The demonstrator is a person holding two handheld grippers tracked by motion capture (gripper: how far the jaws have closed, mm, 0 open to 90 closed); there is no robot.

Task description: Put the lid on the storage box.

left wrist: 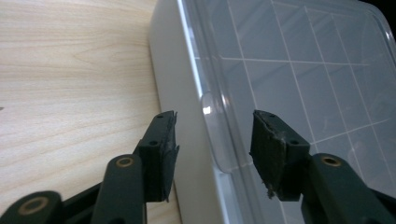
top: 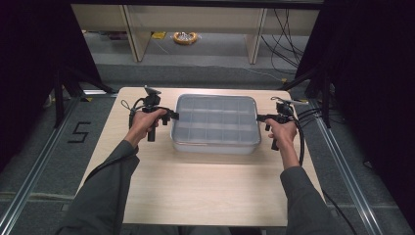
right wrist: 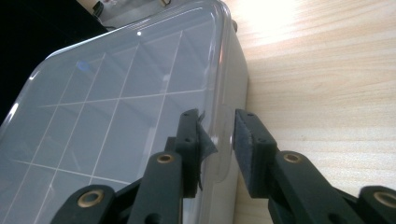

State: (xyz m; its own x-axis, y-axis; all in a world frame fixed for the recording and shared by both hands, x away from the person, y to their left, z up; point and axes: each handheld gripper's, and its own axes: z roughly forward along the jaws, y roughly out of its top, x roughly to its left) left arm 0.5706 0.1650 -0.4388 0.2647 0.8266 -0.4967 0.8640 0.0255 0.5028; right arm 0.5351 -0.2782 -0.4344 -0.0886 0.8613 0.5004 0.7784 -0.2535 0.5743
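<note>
A shallow translucent compartment box [top: 215, 122] with a clear lid stands at the middle of the wooden table [top: 195, 186]. My left gripper [top: 175, 116] is at the box's left edge. In the left gripper view it [left wrist: 215, 140] is open, with its jaws wide apart on either side of the lid's rim and a small tab [left wrist: 212, 105]. My right gripper [top: 258, 117] is at the box's right edge. In the right gripper view its jaws [right wrist: 218, 135] are drawn close on the lid's rim [right wrist: 219, 93], one over the lid [right wrist: 116, 93] and one against the side wall.
Bare wood lies in front of the box and on both sides of it. Beyond the table are shelf legs, cables and a yellow roll [top: 185, 37] on the floor. A floor mark reading 5 [top: 79, 132] lies to the left.
</note>
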